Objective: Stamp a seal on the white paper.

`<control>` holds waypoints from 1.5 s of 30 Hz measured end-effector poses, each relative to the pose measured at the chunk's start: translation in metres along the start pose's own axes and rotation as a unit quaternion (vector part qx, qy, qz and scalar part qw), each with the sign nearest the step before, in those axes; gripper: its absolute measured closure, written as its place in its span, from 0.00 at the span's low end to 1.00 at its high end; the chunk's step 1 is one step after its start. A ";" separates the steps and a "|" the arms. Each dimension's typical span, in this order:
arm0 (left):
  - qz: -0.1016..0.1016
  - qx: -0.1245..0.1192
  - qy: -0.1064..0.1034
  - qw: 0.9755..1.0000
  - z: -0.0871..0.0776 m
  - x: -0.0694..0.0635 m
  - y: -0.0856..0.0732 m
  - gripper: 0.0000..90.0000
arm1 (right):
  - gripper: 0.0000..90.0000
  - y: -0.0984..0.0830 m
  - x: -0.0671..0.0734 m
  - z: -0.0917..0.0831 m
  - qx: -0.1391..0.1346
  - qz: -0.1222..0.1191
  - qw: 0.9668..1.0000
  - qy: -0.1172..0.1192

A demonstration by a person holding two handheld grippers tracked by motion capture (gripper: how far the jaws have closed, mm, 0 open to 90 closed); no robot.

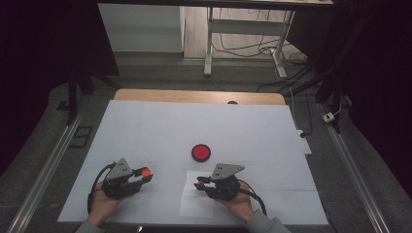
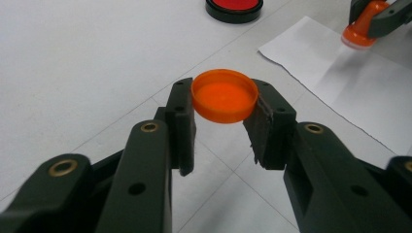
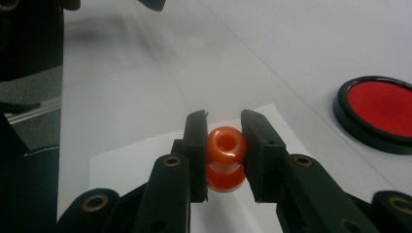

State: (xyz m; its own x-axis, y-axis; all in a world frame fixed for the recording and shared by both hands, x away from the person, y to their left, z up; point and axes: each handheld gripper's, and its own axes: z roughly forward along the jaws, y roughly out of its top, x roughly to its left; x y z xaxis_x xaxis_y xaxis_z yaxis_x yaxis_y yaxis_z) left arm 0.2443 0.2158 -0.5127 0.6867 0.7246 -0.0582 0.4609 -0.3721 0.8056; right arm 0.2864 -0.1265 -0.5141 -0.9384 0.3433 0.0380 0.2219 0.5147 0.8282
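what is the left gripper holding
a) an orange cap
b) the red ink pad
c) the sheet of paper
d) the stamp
a: in the left gripper view the left gripper is shut on the orange cap, one jaw on each side of its rim, while the stamp sits in the right gripper and the ink pad lies apart on the table.
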 end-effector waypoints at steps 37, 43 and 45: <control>-0.002 0.003 -0.001 1.000 0.001 0.001 -0.001 0.72 | 0.80 -0.007 0.004 0.018 0.045 -0.028 0.999 -0.009; -0.002 0.002 0.000 1.000 0.000 0.000 -0.001 0.72 | 0.80 -0.008 0.004 0.018 0.043 -0.030 0.999 -0.011; -0.002 0.002 0.000 1.000 0.000 0.000 -0.001 0.72 | 0.80 -0.009 0.004 0.018 0.042 -0.034 0.998 -0.010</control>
State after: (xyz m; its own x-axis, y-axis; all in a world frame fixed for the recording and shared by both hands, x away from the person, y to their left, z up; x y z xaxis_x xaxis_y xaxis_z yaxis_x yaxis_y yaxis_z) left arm 0.2444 0.2164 -0.5132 0.6851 0.7258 -0.0619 0.4656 -0.3710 0.8035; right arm 0.2853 -0.1154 -0.5311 -0.9464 0.3217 -0.0283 0.1811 0.6014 0.7782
